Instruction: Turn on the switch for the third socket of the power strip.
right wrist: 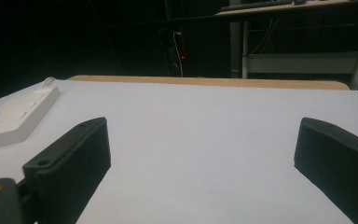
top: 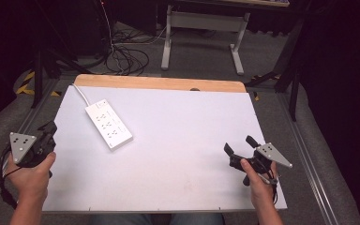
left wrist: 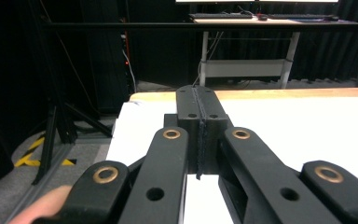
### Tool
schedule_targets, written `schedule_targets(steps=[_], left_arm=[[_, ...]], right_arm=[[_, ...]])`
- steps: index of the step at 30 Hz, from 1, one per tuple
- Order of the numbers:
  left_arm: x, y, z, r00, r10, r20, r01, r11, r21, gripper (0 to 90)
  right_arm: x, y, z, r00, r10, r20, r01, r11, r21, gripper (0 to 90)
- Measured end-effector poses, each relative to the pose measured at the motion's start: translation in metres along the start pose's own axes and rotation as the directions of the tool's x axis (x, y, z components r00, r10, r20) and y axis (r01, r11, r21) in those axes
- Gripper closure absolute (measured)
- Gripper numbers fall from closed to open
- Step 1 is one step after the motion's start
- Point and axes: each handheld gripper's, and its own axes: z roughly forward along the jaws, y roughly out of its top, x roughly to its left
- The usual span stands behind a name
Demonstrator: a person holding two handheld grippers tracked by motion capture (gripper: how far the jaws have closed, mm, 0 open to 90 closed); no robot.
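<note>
White table [top: 178, 154] with a wooden far edge stands before dark curtains and a desk frame. On its left part lies a white power strip [top: 108, 124], set diagonally, its cord running off the far edge. Left gripper [top: 47, 133], jaws pressed together and empty, hovers at the table's left edge. Right gripper [top: 240, 146], jaws spread wide and empty, sits near the right edge, well apart from the strip.

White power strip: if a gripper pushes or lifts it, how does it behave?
The power strip looks like a rigid, flat plastic bar, so it likely slides rather than rolls or tips. Its cord trails off the table's far edge, probably dragging or pivoting it.
</note>
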Motion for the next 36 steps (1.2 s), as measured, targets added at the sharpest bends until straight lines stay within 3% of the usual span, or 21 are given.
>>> schedule_targets(steps=[14,36], left_arm=[[-0.021,0.006,0.015,0.9959,0.083,0.037,-0.084,0.9961,0.027,89.9],[-0.050,0.008,0.044,0.9848,0.133,0.112,-0.140,0.9885,0.057,89.9]], right_arm=[[0.000,0.000,0.000,1.0000,0.004,-0.005,-0.004,1.000,-0.004,4.0],[-0.003,0.000,-0.002,1.0000,0.009,0.004,-0.009,1.000,-0.007,4.3]])
